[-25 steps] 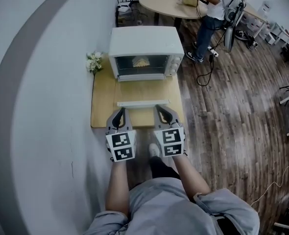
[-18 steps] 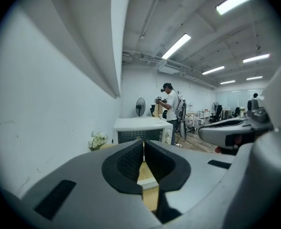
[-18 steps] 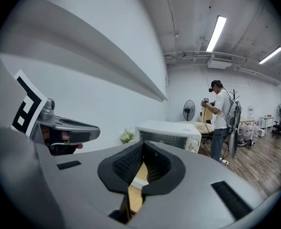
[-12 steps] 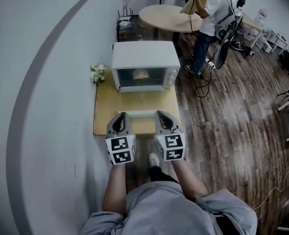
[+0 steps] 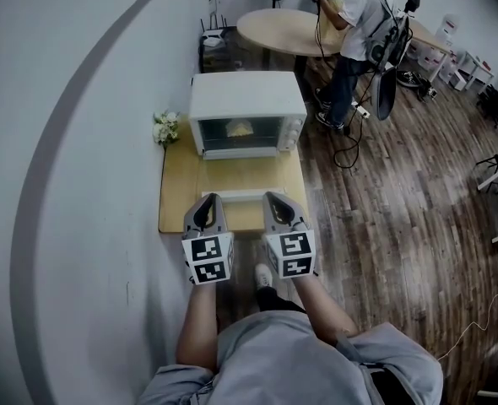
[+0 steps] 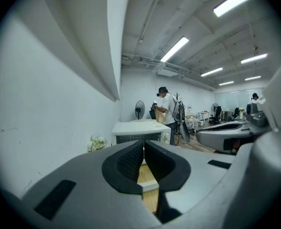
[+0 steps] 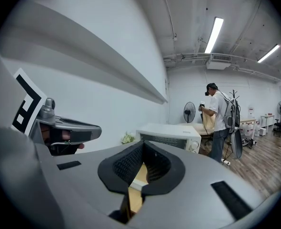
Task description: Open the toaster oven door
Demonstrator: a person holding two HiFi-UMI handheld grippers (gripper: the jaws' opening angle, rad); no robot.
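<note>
The white toaster oven point(image 5: 245, 99) stands at the far end of a low wooden table point(image 5: 180, 184), and its glass front point(image 5: 239, 130) looks upright, with something yellowish behind it. A long white bar point(image 5: 242, 194) lies across the table in front of it. My left gripper point(image 5: 207, 201) and right gripper point(image 5: 274, 198) hover side by side over the table's near end, both shut with nothing between the pads. The oven point(image 6: 138, 130) shows ahead past the shut left gripper point(image 6: 144, 144). Past the shut right gripper point(image 7: 143, 148), the oven point(image 7: 171, 133) shows too.
The wall runs along the table's left side, with a small bunch of white flowers point(image 5: 165, 127) beside the oven. Behind the oven are a round table point(image 5: 283, 25) and a standing person point(image 5: 354, 36). Wooden floor point(image 5: 376, 209) lies to the right. My shoe point(image 5: 264, 277) is under the grippers.
Both grippers have risen a little together, still shut; their tips now overlap the white bar in the head view. The person in the background has shifted.
</note>
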